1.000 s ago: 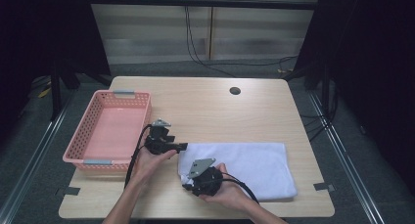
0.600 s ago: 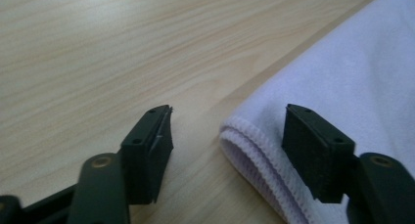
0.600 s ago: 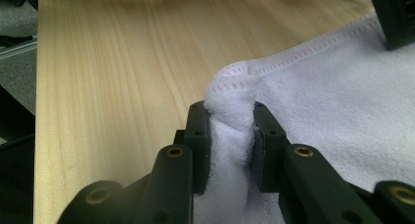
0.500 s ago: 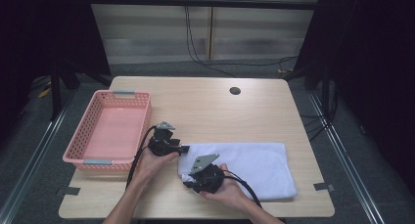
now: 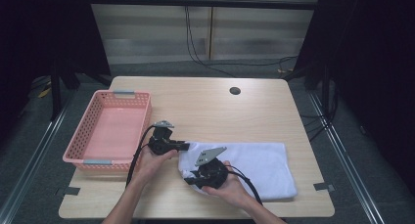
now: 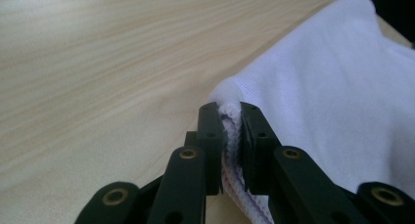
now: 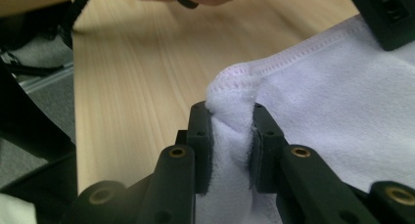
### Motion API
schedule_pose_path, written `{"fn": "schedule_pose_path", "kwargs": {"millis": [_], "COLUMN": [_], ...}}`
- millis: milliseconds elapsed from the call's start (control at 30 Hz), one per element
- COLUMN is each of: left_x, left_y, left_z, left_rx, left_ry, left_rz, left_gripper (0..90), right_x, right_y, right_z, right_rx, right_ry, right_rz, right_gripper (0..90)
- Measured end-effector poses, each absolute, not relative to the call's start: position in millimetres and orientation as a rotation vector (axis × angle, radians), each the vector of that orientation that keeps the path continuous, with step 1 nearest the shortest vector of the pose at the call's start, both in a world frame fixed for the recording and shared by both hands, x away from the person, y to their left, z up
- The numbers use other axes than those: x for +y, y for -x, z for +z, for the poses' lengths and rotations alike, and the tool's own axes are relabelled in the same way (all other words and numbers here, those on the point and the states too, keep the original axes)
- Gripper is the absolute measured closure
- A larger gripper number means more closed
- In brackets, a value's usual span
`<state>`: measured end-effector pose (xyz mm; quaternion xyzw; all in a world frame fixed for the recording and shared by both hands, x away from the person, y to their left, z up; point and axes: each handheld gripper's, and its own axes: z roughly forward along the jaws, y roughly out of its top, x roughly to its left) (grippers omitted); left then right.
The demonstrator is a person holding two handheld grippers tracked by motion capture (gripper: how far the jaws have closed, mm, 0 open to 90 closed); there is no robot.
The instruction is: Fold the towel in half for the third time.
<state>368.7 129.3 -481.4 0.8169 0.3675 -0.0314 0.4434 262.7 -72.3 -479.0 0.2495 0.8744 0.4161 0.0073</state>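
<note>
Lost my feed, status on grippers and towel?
Left gripper just closed on towel edge. Right gripper clamped on corner. Basket alongside, nothing blocking.

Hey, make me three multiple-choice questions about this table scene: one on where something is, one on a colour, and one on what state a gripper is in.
1. Where does the basket sit on the table?
A. On its left side
B. On its right side
C. On top of the towel

2. What colour is the towel?
A. Pink
B. White
C. Black

3. What is the left gripper doing?
A. Hanging open above the basket
B. Shut on the towel's edge
C. Lying unused on the table

Answers:
1. A, the high view shows it left of both hands.
2. B, it shows white in all three views.
3. B, the left gripper view shows the hem pinched between its jaws.
</note>
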Motion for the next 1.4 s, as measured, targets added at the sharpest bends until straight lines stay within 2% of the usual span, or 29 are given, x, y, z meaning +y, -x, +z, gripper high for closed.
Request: {"fn": "schedule_pose_path", "kwargs": {"millis": [133, 300, 600, 733, 900, 1400], "left_x": [134, 141, 173, 175, 156, 45], "left_y": [-371, -368, -362, -355, -353, -352], "left_z": [-462, -433, -388, -382, -393, -428], "left_rx": [0.905, 0.876, 0.892, 0.886, 0.858, 0.749], "left_ry": [-1.953, -1.951, -1.931, -1.949, -1.985, -2.112], "left_rz": [-0.089, -0.054, 0.039, 0.07, 0.045, -0.04], "left_gripper": [80.9, 81.0, 81.2, 81.1, 80.7, 78.2], "right_x": [-76, -72, -38, -29, -44, -141], "right_y": [-267, -267, -270, -267, -258, -221], "right_z": [-462, -440, -399, -393, -406, -443], "right_rx": [2.691, 2.661, 2.588, 2.572, 2.579, 2.44], "right_ry": [-0.804, -0.761, -0.659, -0.643, -0.685, -0.938], "right_rz": [1.39, 1.461, 1.594, 1.635, 1.626, 1.622], "right_gripper": [75.0, 75.1, 75.1, 75.1, 75.1, 74.0]}}
